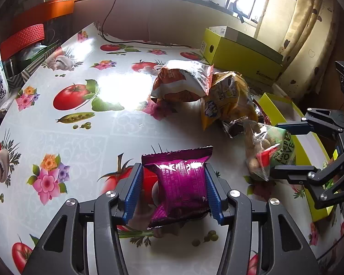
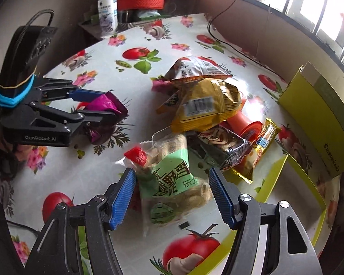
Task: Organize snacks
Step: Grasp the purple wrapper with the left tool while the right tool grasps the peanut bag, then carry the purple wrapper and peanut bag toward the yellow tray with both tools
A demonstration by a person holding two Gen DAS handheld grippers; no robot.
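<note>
Seven snack packets (image 2: pixel 204 105) are counted on the table. Two yellow-green boxes (image 2: pixel 318 116) and two grippers (image 2: pixel 172 197) are seen.

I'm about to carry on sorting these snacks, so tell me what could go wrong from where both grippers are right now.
1. The left gripper pinches the purple packet across its puffy middle; squeezed harder, it might crush or slip.
2. The right gripper straddles the clear bag with the green label, pads seemingly not yet pressing, so closing off-centre could catch only loose film.
3. That bag lies against the snack pile; lifting it may drag the neighbouring packets.
</note>
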